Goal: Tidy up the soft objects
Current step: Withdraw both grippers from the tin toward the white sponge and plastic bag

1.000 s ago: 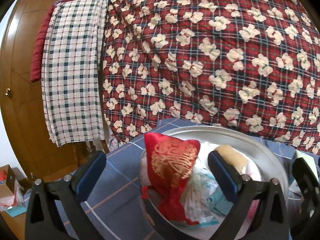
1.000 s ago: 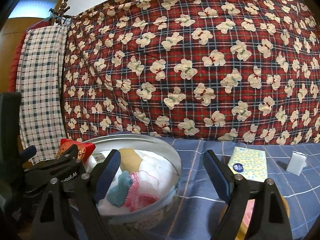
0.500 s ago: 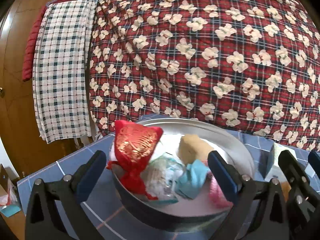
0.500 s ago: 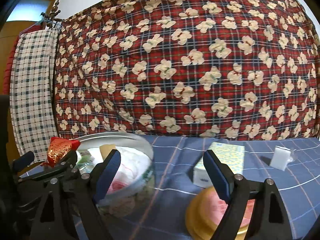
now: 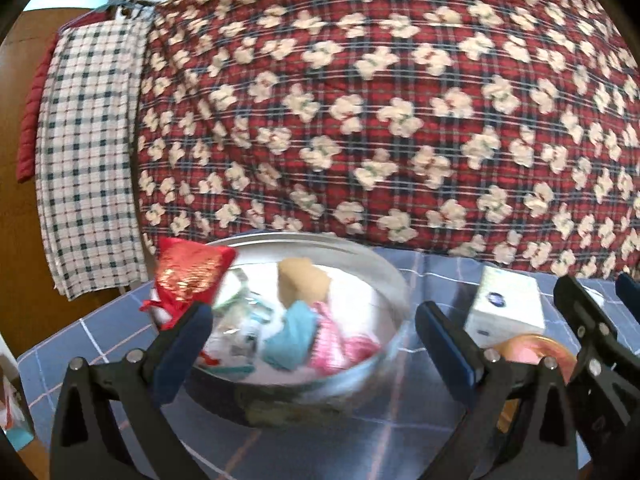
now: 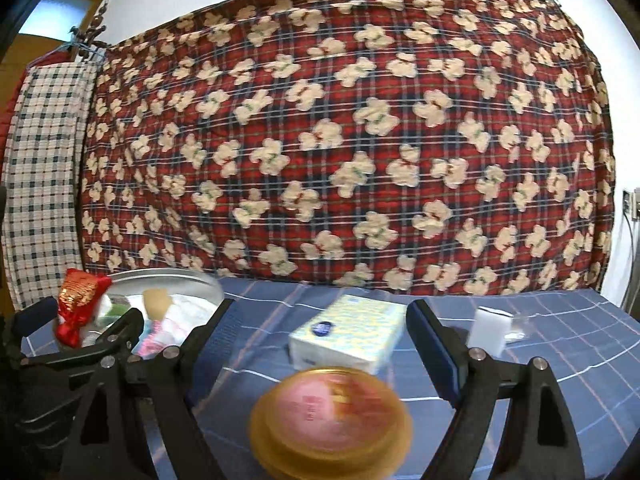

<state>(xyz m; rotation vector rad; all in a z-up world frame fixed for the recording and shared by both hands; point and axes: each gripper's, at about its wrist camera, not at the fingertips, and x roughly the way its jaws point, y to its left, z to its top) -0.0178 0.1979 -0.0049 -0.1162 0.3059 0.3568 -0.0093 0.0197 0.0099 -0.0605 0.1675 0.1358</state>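
Observation:
A metal basin (image 5: 384,272) (image 6: 200,280) on the blue checked table holds soft things: a red and gold pouch (image 5: 188,276) (image 6: 78,300) on its left rim, a tan sponge (image 5: 300,284), a teal cloth (image 5: 292,336) and a pink cloth (image 5: 340,344). My left gripper (image 5: 312,340) is open and empty, just in front of the basin. My right gripper (image 6: 324,340) is open and empty, above a round gold tin with a pink lid (image 6: 332,412). A yellow tissue pack (image 6: 348,332) (image 5: 504,304) lies beyond the tin.
A white block (image 6: 488,328) stands at the table's right. A red plaid quilt with cream bears (image 6: 340,140) hangs behind the table. A checked cloth (image 5: 88,140) hangs at the left by a wooden door.
Both grippers have drawn back from the basin and swung right. The basin now sits further off, and the gold tin and tissue pack have come between the right fingers.

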